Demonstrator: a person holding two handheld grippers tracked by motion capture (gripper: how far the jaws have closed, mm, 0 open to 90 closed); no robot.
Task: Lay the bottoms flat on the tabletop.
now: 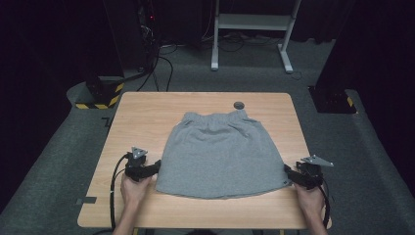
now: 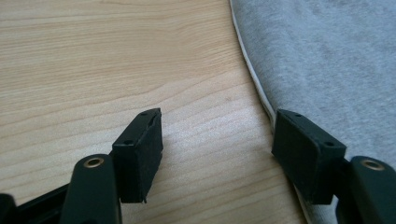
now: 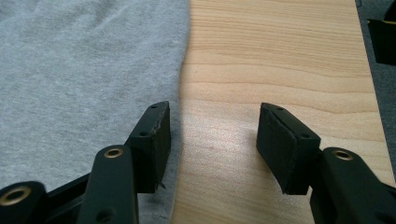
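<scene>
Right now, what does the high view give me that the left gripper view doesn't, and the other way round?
High view alone: the whole grey skirt spread flat with its waistband at the far end, a small dark round disc beyond it, and the right gripper at the skirt's near right corner. Left gripper view alone: the left gripper close up, jaws open with bare wood between them, one pad at the skirt's pale side hem, nothing pinched. Both share: the wooden table, the skirt's left edge and the left gripper beside it.
</scene>
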